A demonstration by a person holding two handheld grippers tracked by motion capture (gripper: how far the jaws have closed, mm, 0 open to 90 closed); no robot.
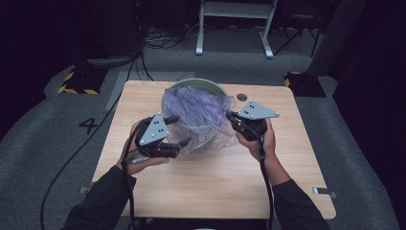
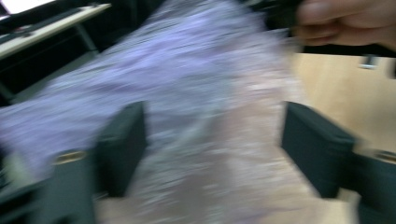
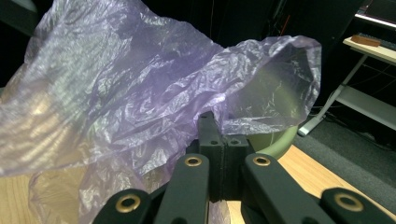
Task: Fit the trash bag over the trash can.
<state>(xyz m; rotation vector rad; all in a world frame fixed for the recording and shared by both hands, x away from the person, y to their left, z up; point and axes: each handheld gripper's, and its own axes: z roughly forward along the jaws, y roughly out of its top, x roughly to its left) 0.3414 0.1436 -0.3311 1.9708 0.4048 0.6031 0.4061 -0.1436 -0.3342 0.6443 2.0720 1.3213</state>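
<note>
Dark floor and cable clutter ring my wooden bench (image 1: pixel 210 177), with a white frame standing off at twelve o'clock. On the bench, toward twelve o'clock from my hands, sits a pale green bowl (image 1: pixel 216 87), and a thin purple plastic bag (image 1: pixel 201 112) is draped over and into it, its loose edge spilling down the near side toward six o'clock.

My right tool (image 1: pixel 233 116) comes in from about four o'clock of the bowl. Its jaws are pressed together, and in the right gripper view (image 3: pixel 217 135) they pinch a fold of the bag's edge, lifting the film so it billows up in front of the camera with the green rim showing behind it.

My left tool (image 1: pixel 179 130) sits at about seven o'clock of the bowl with its jaws spread. In the left gripper view (image 2: pixel 212 140), which is blurred, the film lies between and beyond the jaws; I see no pad pressing on it, so I take it as not yet gripped.

I judge the step in hand to be lining the bowl: one side of the bag's mouth is held, the other is waiting to be caught. Next I need to ease the left tool onto the near hem, close on a single layer, then draw both sides apart and down over the rim. The film is flimsy, so a hard tug could tear it or drag the bowl.
</note>
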